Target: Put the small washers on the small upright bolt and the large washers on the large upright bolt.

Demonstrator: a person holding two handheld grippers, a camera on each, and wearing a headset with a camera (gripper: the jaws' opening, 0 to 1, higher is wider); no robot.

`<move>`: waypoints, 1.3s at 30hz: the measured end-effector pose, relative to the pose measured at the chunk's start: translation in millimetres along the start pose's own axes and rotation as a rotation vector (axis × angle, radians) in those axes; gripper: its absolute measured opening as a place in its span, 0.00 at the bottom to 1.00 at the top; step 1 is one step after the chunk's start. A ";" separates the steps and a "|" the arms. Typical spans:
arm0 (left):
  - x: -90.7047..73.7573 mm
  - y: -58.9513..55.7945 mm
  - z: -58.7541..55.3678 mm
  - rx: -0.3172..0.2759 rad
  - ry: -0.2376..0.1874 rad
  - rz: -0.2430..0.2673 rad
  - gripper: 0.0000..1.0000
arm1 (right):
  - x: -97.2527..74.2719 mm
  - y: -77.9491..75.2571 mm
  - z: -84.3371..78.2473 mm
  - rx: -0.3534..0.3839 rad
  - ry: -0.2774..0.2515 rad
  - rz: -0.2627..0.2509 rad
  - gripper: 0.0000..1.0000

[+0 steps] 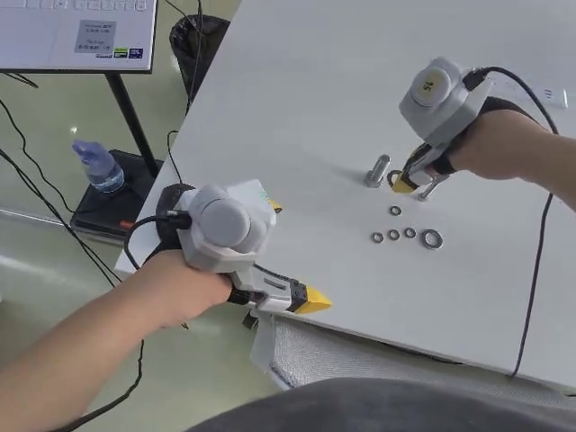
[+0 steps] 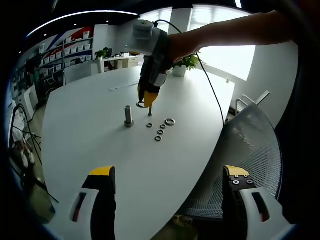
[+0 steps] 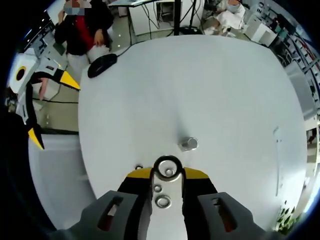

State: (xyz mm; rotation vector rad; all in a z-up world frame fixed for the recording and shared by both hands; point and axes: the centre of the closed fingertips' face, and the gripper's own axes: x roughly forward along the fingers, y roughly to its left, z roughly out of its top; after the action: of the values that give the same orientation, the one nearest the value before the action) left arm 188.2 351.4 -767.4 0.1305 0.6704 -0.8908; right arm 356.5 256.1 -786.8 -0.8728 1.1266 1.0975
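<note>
The large upright bolt (image 1: 378, 169) (image 2: 128, 116) (image 3: 188, 144) and the thin small upright bolt (image 1: 430, 189) (image 2: 150, 111) stand mid-table. My right gripper (image 1: 405, 184) (image 2: 146, 101) (image 3: 167, 174) is shut on a large washer (image 1: 396, 178) (image 2: 141, 104) (image 3: 167, 158), held low between the two bolts. Loose on the white table (image 1: 297, 108) lie several small washers (image 1: 393, 235) (image 2: 160, 132) (image 3: 157, 188) and one large washer (image 1: 433, 238) (image 2: 170, 121) (image 3: 162, 201). My left gripper (image 1: 306, 300) (image 2: 168, 171) hangs open at the near table edge, holding nothing.
A grey mesh chair (image 1: 342, 351) (image 2: 250, 135) sits at the near edge under my left gripper. Off the table's left side stand a monitor pole, cables and a water bottle (image 1: 97, 166). A person (image 3: 82, 20) stands beyond the far end.
</note>
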 end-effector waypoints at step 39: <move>-4.7 11.5 -6.5 -0.054 0.004 0.033 0.82 | 13.4 -31.6 19.6 0.026 0.014 -0.014 0.21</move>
State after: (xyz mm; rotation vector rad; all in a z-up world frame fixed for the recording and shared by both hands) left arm 191.6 364.4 -771.6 0.0944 0.6934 -0.8400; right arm 392.8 269.5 -795.2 -0.8679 1.1427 1.0643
